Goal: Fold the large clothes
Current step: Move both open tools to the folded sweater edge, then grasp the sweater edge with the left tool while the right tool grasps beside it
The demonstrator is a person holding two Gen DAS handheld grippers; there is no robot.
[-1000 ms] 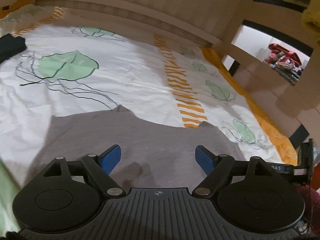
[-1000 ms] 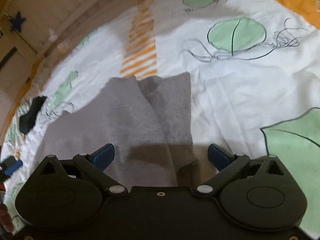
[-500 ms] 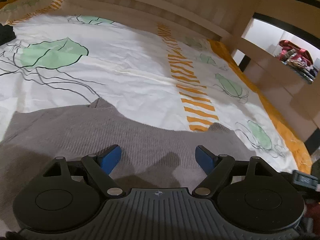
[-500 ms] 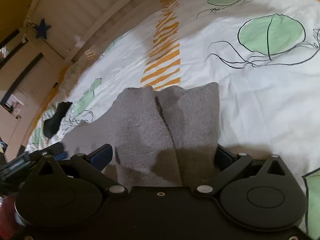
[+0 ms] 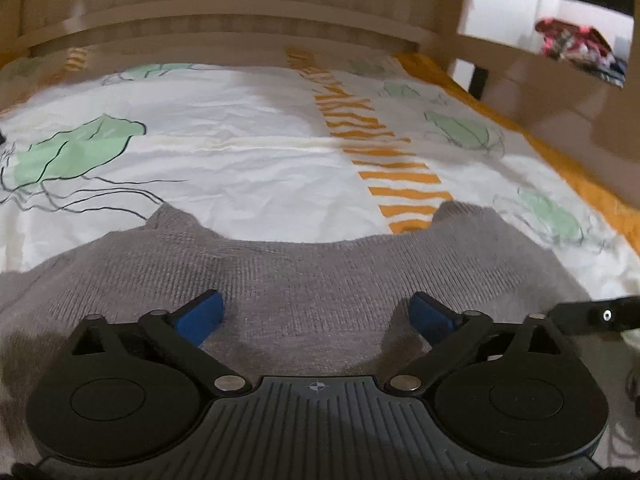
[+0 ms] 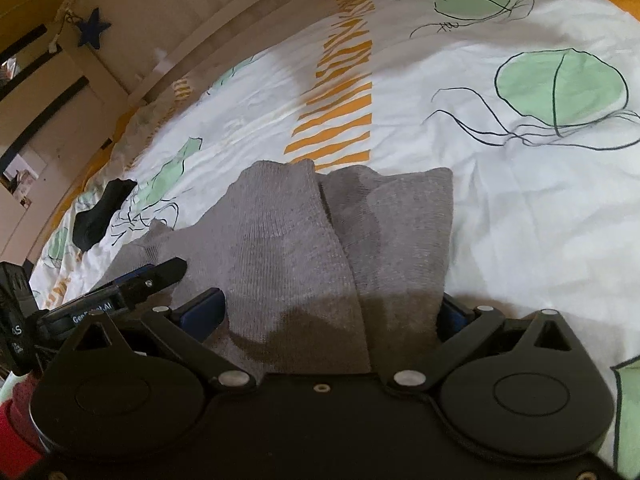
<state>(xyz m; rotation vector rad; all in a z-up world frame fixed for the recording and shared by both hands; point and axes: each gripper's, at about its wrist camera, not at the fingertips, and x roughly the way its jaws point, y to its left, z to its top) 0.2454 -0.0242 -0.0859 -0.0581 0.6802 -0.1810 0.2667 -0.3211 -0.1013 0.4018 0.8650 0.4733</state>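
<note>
A grey knit sweater lies flat on the bed, its far edge showing two raised corners. My left gripper is open and sits low over the sweater's near part. In the right wrist view the sweater is folded into two overlapping strips that run away from me. My right gripper is open, with the near end of the folded strips between its blue fingers. The right finger is partly hidden by the cloth. The left gripper also shows at the left of the right wrist view.
The bed has a white cover with green jellyfish prints and an orange striped band. A black garment lies on the cover to the far left. A wooden bed rail runs along the far side. A shelf with clothes stands at the far right.
Both grippers have dropped lower and closer to the sweater, so it fills more of each view. The left gripper has come into the right wrist view. Both stay open.
</note>
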